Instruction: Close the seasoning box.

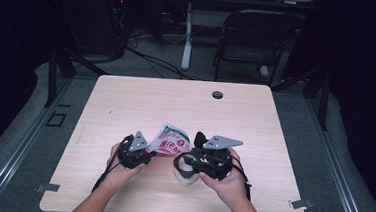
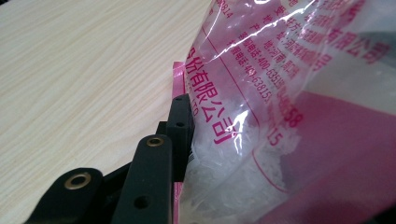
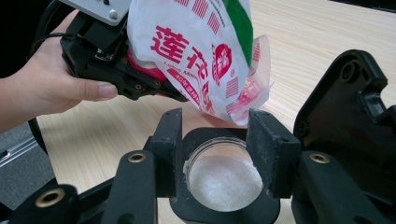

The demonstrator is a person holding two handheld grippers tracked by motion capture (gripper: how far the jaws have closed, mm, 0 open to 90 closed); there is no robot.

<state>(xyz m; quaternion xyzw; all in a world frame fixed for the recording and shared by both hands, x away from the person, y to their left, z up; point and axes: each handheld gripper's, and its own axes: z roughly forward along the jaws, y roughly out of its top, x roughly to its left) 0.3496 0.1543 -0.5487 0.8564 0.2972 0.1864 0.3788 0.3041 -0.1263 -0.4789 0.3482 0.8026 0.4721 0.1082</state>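
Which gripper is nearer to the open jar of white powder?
Right. The right gripper has its jaws around the jar; the left gripper holds the packet tilted above it, off to one side.

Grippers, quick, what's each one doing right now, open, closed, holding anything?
Left gripper: closed on the edge of the seasoning bag, tilted over the jar.
Right gripper: jaws on either side of the open jar of white powder; grip cannot be told.
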